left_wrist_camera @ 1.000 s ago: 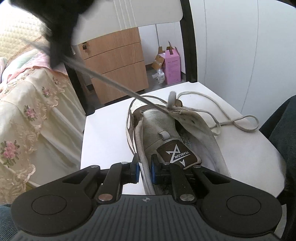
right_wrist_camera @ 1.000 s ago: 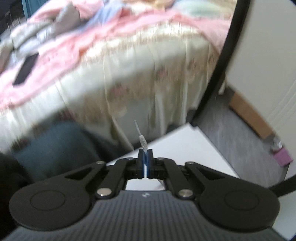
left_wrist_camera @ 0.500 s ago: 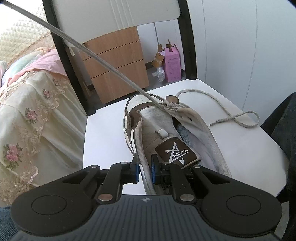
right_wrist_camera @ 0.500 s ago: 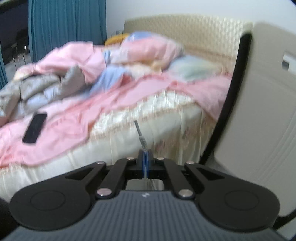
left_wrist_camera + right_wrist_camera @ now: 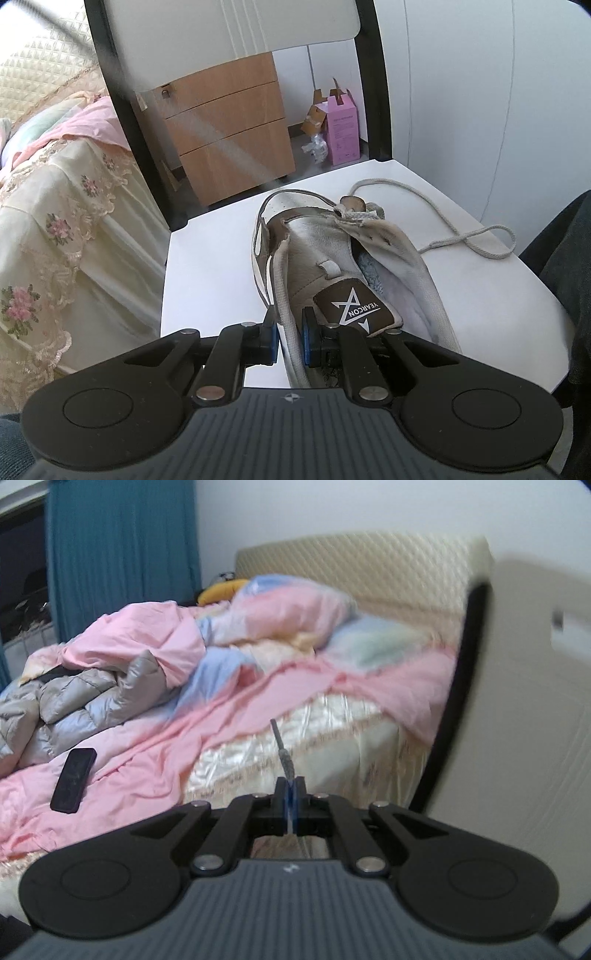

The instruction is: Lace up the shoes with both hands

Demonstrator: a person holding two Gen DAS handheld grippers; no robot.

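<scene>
Left wrist — beige shoe (image 5: 332, 258), tongue up, lace (image 5: 461, 229) loose.

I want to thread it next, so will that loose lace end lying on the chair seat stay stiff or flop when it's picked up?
The loose shoelace will probably flop: it lies in slack curves and a loop on the chair seat. It looks thin and woven, so likely very light. Its tip may be stiffer, like the end held in the right gripper.

A white chair seat (image 5: 207, 280) carries a worn shoe (image 5: 332, 258) and its loose lace (image 5: 443, 218).
</scene>
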